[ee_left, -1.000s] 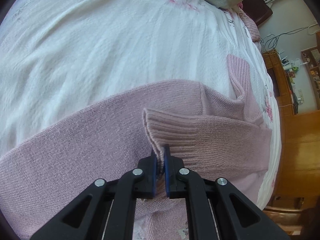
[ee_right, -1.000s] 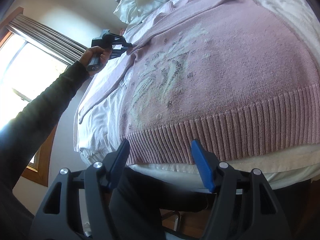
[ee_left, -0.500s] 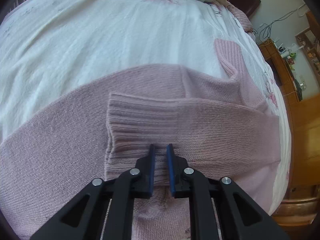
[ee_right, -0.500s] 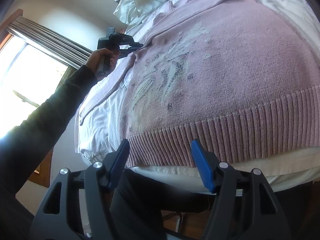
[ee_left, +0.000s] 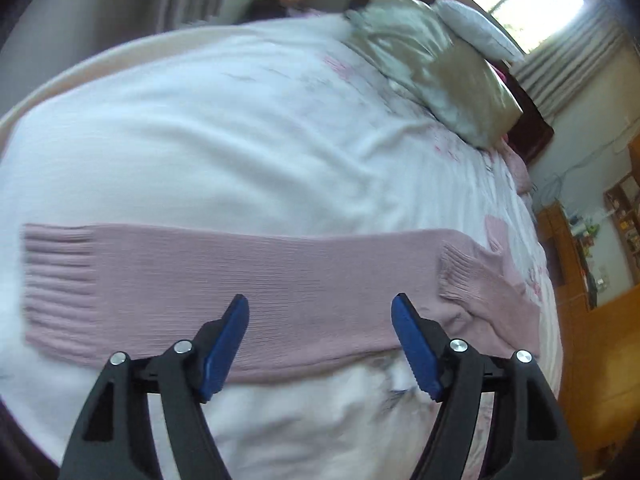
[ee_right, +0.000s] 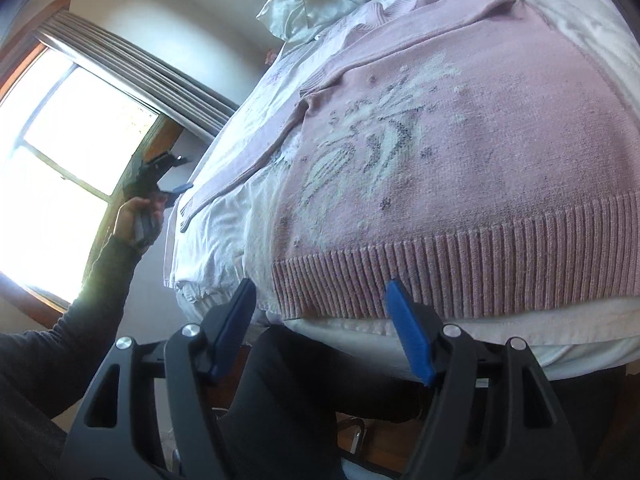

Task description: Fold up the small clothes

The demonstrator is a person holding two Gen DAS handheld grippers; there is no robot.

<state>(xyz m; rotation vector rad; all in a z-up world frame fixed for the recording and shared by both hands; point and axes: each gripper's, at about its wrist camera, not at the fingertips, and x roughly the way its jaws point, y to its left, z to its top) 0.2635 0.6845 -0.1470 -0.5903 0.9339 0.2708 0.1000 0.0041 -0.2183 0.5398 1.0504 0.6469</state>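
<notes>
Lying flat across the white crinkled bedspread (ee_left: 208,152), the pink knit sweater (ee_right: 500,152) (ribbed hem, pale woven motif) stretches one ribbed-cuffed sleeve (ee_left: 240,276) sideways. Left gripper (ee_left: 320,340) and right gripper (ee_right: 320,324) both gape, empty.
</notes>
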